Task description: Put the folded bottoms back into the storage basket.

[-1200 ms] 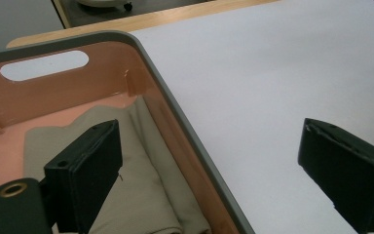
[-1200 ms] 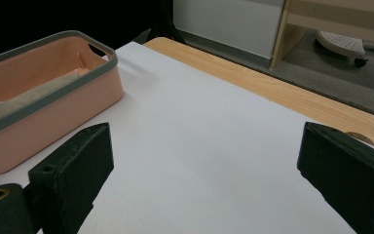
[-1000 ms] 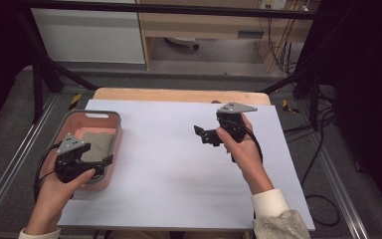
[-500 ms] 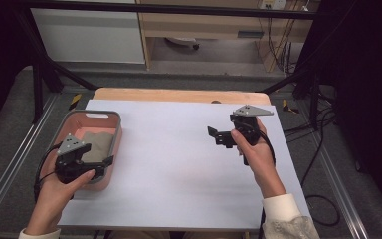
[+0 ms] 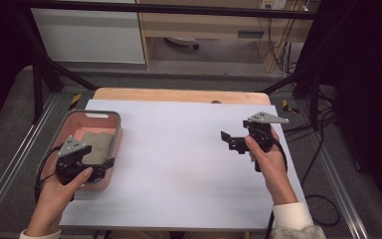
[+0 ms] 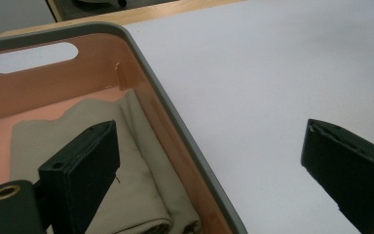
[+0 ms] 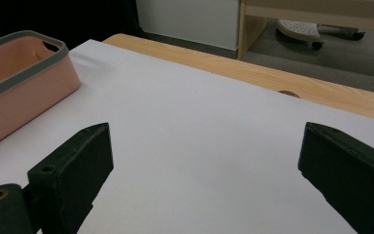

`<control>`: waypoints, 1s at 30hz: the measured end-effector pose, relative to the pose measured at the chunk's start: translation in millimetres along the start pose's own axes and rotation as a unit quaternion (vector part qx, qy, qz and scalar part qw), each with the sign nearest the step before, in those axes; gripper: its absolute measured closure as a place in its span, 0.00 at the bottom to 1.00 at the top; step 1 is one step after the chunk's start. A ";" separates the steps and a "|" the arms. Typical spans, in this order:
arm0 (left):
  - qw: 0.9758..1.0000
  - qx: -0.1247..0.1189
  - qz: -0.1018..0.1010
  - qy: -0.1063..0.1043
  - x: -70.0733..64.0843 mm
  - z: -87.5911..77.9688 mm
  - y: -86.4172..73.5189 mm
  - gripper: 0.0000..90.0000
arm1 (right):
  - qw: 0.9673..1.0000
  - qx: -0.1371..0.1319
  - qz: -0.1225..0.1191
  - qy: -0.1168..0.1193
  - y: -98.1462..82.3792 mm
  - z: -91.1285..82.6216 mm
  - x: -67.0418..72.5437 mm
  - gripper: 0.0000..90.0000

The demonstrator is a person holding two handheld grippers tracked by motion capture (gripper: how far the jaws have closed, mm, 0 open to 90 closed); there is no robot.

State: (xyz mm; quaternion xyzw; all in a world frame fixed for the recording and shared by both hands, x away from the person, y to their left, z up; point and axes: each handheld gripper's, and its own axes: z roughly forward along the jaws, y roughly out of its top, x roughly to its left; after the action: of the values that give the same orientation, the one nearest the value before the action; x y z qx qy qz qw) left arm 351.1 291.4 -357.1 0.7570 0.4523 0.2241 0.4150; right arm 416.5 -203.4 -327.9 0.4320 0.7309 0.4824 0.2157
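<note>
At nine o'clock on the counter we find the bin holding a folded cloth. Left hand-held gripper straddles its near rim, jaws spread, likely to grip it. Right hand-held gripper hovers at three o'clock, spread, empty.

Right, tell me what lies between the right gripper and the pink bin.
Nothing: in the high view, the stretch from the right gripper to the pink bin is bare white table cover. The right gripper view shows the same bare sheet.
</note>
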 end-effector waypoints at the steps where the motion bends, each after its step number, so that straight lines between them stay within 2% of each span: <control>1: 1.000 0.000 0.000 0.000 -0.1 0.0 0.0 0.08 | 1.000 0.000 0.002 -0.001 -1.6 -1.7 -1.5 0.07; 22: 1.000 0.001 0.003 -0.004 -3.2 1.4 -0.4 0.08 | 0.999 -0.007 0.032 -0.024 -44.1 -31.6 -26.0 0.07; 30: 1.000 0.002 0.002 -0.011 -4.5 2.3 -2.8 0.08 | 0.999 -0.014 0.042 -0.028 -63.0 -38.5 -28.1 0.08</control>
State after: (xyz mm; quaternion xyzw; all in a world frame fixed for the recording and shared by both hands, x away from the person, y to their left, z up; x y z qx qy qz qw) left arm 349.1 287.2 -360.5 0.7612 0.4464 0.2156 0.4181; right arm 376.6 -257.2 -369.9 0.4722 0.6992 0.4889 0.2215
